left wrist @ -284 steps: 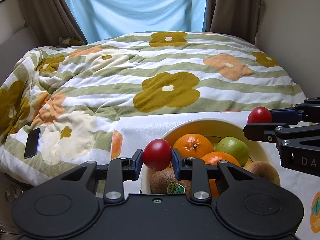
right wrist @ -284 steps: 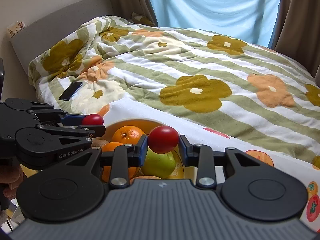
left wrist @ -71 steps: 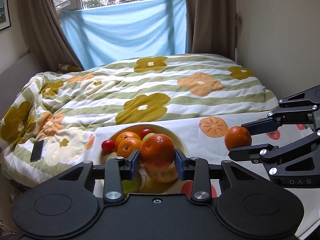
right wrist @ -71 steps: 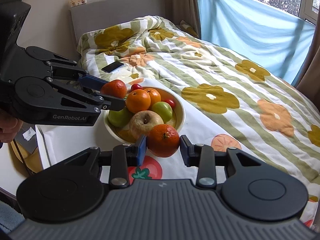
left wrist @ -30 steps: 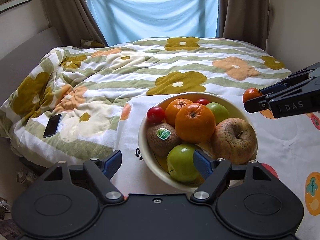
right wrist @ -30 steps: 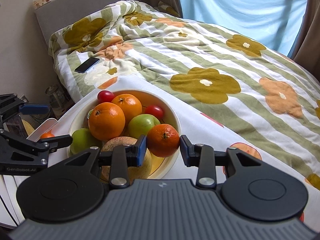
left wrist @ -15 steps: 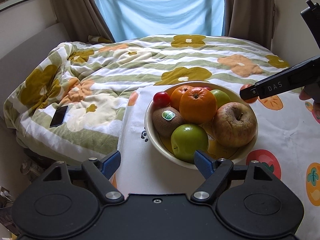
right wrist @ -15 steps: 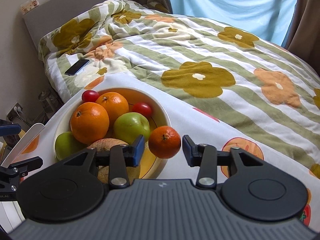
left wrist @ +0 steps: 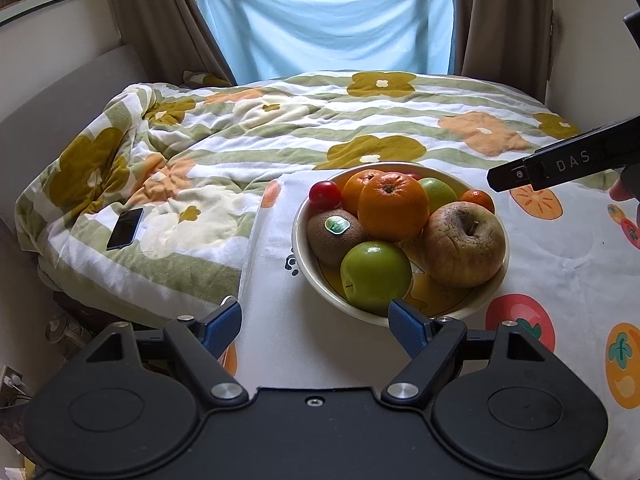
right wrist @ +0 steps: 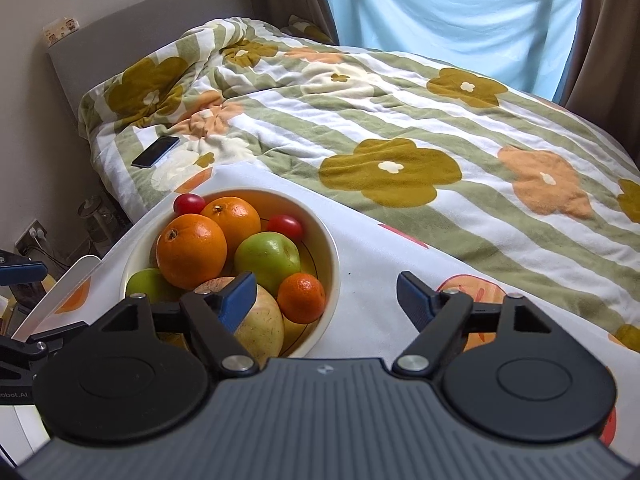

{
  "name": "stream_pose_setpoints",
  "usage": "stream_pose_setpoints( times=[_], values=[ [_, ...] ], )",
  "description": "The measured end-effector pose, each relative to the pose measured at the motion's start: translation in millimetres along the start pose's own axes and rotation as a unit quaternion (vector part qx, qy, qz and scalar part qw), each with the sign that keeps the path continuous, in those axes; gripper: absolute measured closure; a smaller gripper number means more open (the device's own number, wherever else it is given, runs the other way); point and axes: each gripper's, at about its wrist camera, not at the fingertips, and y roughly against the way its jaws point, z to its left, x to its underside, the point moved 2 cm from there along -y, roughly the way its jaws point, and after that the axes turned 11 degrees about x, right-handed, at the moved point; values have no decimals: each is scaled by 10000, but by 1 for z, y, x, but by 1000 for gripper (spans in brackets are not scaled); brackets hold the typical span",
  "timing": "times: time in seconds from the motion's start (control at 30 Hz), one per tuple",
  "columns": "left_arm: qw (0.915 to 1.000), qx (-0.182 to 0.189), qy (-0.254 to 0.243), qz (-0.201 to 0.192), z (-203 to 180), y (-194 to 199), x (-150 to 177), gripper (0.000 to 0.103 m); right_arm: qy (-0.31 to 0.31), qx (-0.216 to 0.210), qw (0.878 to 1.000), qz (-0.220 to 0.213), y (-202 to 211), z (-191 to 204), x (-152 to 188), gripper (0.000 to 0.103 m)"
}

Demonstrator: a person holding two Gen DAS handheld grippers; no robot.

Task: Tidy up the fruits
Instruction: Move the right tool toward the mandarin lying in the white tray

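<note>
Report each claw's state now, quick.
Left claw: open, holding nothing.
Right claw: jaws just opened, empty; small orange lies in the bowl.

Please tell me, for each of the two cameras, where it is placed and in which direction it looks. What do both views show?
Left wrist view: sits on the left gripper, looking forward and down at the bowl and bed beyond; its own open blue-padded fingers show, plus the right gripper's finger at right.
Right wrist view: sits on the right gripper, looking down past the bowl's right side; its jaws, just opened, hold nothing; the small orange lies in the bowl.
Shared: bowl, phone, floral blanket, blue curtain.
</note>
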Motion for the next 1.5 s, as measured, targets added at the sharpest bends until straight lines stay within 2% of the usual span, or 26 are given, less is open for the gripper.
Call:
stream_pose_setpoints(
  times=[0.4,0.57,0.8,1.03,1.13,1.27,1.5],
  values=[
    [9983,-300,206,-447,-19,47,-10,19,158,-156,9988,-443,63,0,-2,7],
    [9945,-579,322,-813,-49,85,-15,19,260,-282,9970,-668,105,-13,7,7],
    [9882,-752,445,-1257,-98,133,-13,16,457,-377,9935,-971,161,-35,27,7],
    [9787,-973,766,-1640,-120,173,0,16,552,-630,9892,-1205,196,-43,46,7],
    [9751,-1102,890,-1708,-120,185,7,15,633,-768,9872,-1247,203,-38,48,7],
    [9705,-1460,916,-1683,-114,196,21,12,812,-927,9844,-1259,203,-20,52,7],
    [9675,-1671,1279,-1405,-79,186,59,12,1185,-1272,9787,-1091,172,36,67,7]
  ],
)
